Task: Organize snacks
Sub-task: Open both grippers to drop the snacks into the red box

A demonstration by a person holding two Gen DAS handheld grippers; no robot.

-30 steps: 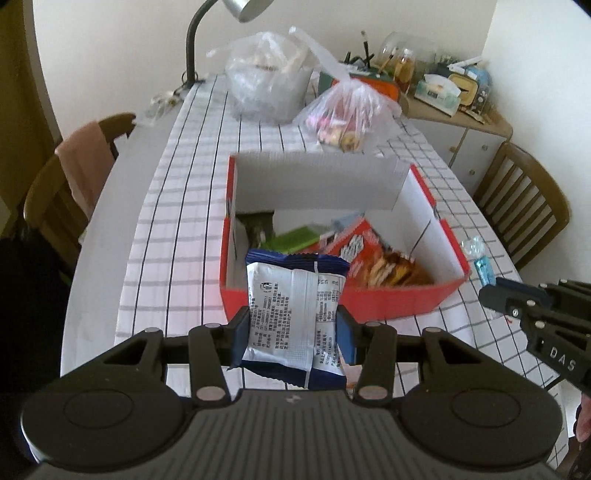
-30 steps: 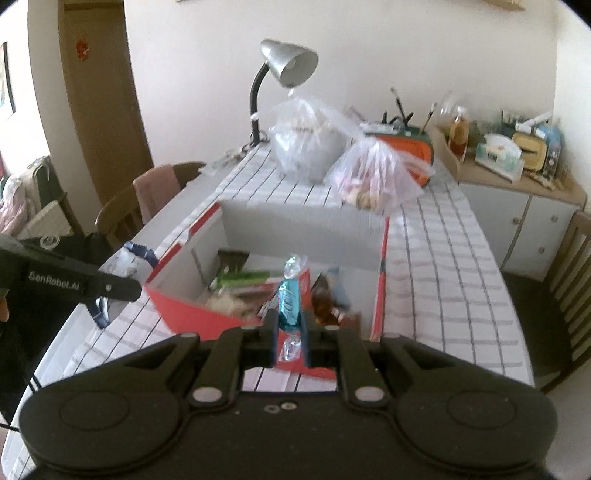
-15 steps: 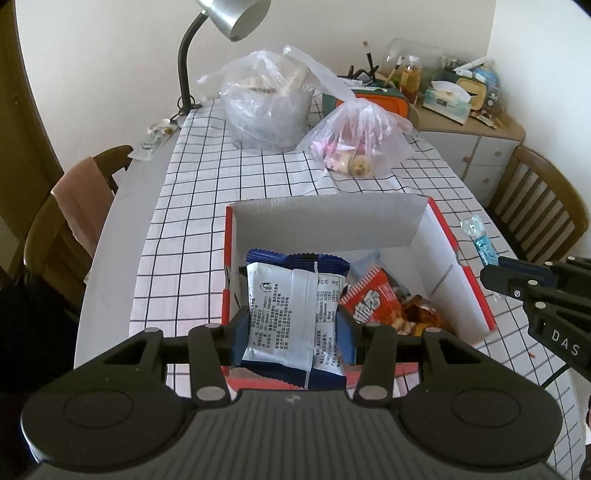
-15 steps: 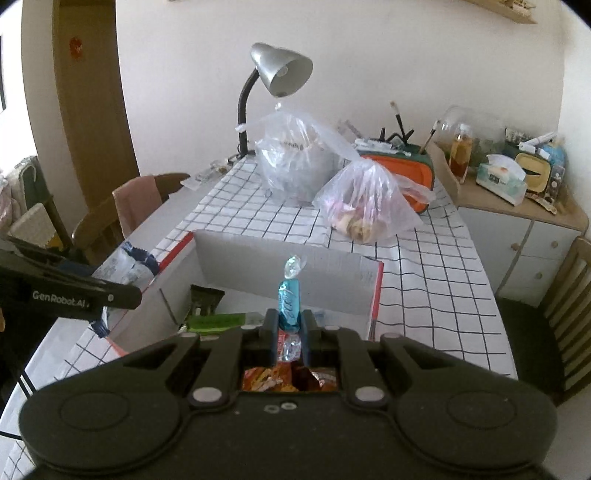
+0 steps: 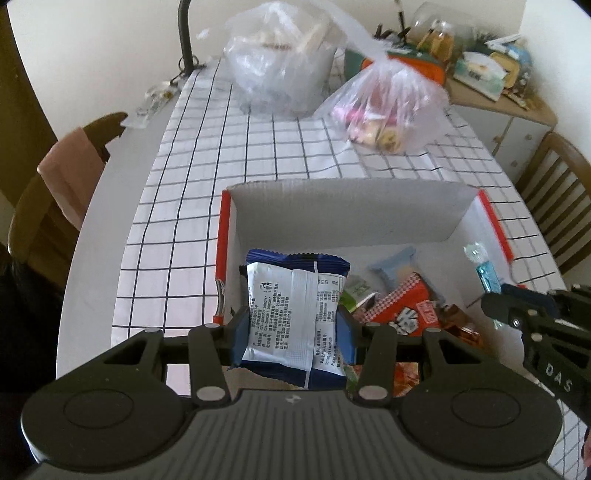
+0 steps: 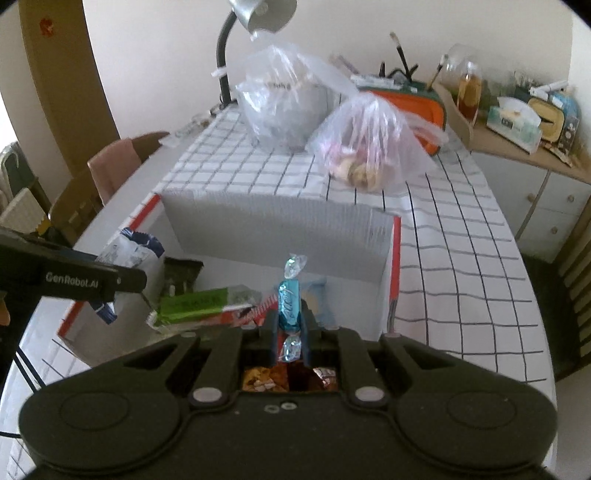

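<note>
My left gripper (image 5: 291,328) is shut on a blue and white snack packet (image 5: 295,306), held over the left part of the red and white cardboard box (image 5: 347,214). My right gripper (image 6: 289,325) is shut on a blue wrapped candy (image 6: 289,301), held above the box (image 6: 273,225) near its right side. Inside the box lie a green packet (image 6: 194,304), a red checked packet (image 5: 406,306), a light blue packet (image 5: 393,264) and orange snacks (image 6: 264,378). The right gripper with its candy (image 5: 485,271) shows at the right edge of the left wrist view.
The table (image 5: 207,184) carries a black-grid white cloth. Two clear plastic bags (image 5: 280,62) (image 5: 384,107) stand behind the box, beside a desk lamp (image 6: 258,22). Wooden chairs (image 5: 55,192) (image 5: 554,206) flank the table. A cluttered sideboard (image 6: 517,122) stands at the back right.
Both grippers have moved forward and down with their snacks, from in front of the box to above its inside. The box now looks closer and larger in both views.
</note>
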